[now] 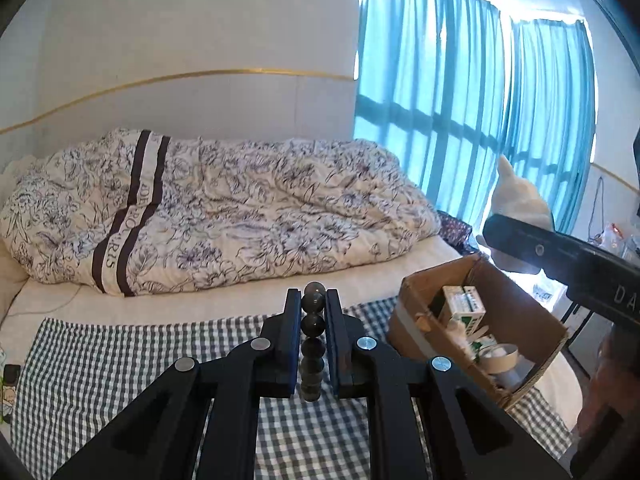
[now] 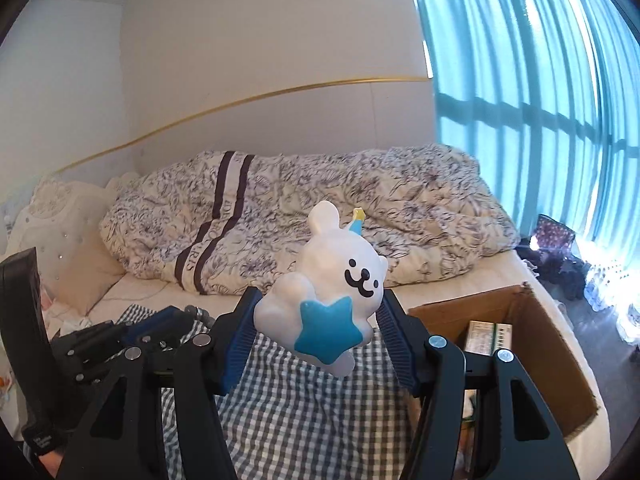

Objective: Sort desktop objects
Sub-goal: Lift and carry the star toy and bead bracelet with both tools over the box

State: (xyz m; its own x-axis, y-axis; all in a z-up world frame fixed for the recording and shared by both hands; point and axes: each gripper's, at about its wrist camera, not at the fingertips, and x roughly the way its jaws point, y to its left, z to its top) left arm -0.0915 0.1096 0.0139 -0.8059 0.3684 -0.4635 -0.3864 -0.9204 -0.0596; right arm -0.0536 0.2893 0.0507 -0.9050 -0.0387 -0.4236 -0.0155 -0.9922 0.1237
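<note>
— What did the cardboard box point(image 1: 516, 308) hold?
— A green-and-white carton point(image 1: 464, 308) and a roll of tape point(image 1: 502, 356); it sat on the checked cloth point(image 1: 120, 360), right of both grippers.
— And the grippers?
— The left gripper point(image 1: 313, 320) was clamped narrow on a string of dark beads point(image 1: 313, 340). The right gripper point(image 2: 318, 320) gripped a white bunny toy point(image 2: 332, 292) above the cloth.

A string of dark glossy beads point(image 1: 313, 342) hangs upright, pinched above the checked cloth point(image 1: 120, 360). A white rabbit figure point(image 2: 334, 294) with a blue star tilts, lifted beside the cardboard box point(image 2: 556, 344), which holds cartons and perhaps tape.
</note>
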